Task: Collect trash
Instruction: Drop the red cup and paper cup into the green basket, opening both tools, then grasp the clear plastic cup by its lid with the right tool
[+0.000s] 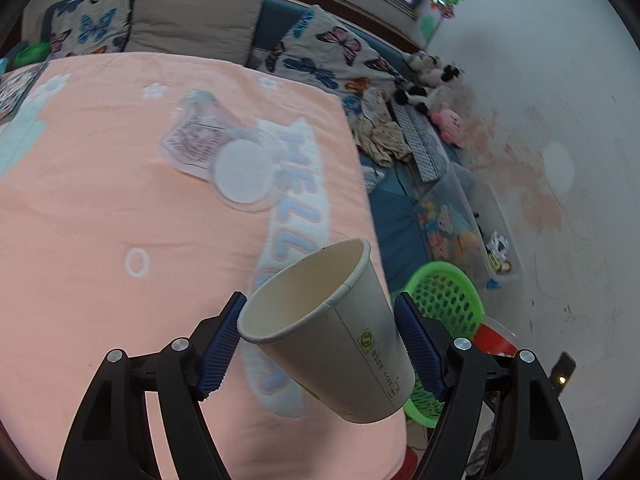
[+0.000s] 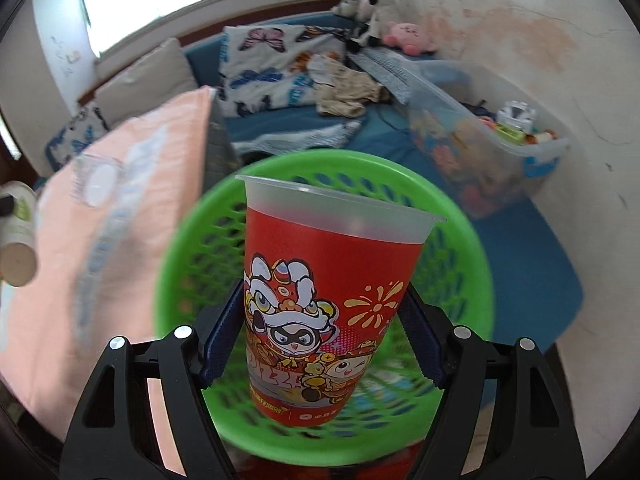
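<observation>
My left gripper [image 1: 320, 340] is shut on a white paper cup [image 1: 332, 336], held tilted above the pink blanket [image 1: 100, 220] near its right edge. The cup also shows at the left edge of the right wrist view [image 2: 18, 236]. My right gripper [image 2: 320, 332] is shut on a red plastic cup [image 2: 328, 304] with cartoon print, held upright over the green perforated basket [image 2: 184, 240]. The basket shows low right in the left wrist view [image 1: 448, 296]. A clear plastic lid with a white disc [image 1: 240, 172] and a printed wrapper [image 1: 192, 144] lie on the blanket.
Butterfly pillows [image 1: 320, 56] and a beige pillow [image 1: 196, 16] sit at the bed's head. Crumpled clothes [image 1: 380, 132] and plush toys [image 1: 428, 88] lie by the wall. A clear toy bin [image 2: 480, 136] stands on the blue mat [image 2: 528, 264] beyond the basket.
</observation>
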`<state>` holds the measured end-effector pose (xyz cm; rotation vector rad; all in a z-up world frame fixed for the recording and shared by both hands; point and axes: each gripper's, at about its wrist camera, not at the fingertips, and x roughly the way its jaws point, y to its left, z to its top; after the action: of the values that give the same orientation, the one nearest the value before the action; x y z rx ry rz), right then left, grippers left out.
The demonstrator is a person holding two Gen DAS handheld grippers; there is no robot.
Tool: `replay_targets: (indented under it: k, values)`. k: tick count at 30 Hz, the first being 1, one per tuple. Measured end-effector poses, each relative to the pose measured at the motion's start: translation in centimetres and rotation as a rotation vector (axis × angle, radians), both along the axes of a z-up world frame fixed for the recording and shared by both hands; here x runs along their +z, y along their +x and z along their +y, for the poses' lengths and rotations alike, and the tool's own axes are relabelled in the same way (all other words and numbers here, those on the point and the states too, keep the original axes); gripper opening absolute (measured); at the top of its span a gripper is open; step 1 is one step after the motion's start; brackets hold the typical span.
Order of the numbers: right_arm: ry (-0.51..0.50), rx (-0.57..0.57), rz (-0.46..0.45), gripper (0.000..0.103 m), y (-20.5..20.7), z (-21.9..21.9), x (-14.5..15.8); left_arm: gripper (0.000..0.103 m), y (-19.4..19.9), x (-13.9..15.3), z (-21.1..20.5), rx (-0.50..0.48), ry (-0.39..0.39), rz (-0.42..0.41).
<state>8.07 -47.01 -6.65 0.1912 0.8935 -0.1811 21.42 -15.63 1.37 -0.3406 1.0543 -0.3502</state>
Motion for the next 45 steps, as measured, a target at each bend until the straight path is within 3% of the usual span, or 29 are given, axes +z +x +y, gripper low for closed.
replay_targets:
  k: [4,9,27,35,45]
  values:
    - [-0.038,-0.041,0.026,0.076,-0.3,-1.5,-1.4,0.072,-0.6,0.0,-2.8,-0.060,0.015,0.000]
    - [-0.010,-0.059,0.036,0.082,-1.0,-2.8,-2.2,0.072,-0.7,-0.3,-6.3,-0.122,0.041,0.004]
    - [0.051,-0.075,-0.094,0.082,-6.7,-3.6,0.8,0.075,-1.1,-3.7,-17.2,-0.344,0.140,0.024]
    - [0.078,-0.065,-0.132,0.082,-8.1,-3.2,1.5,0.077,-1.7,-5.5,-19.7,-0.416,0.187,0.025]
    - [0.085,-0.044,-0.152,0.082,-8.1,-2.6,2.3,0.082,-2.1,-5.6,-19.1,-0.445,0.182,0.020]
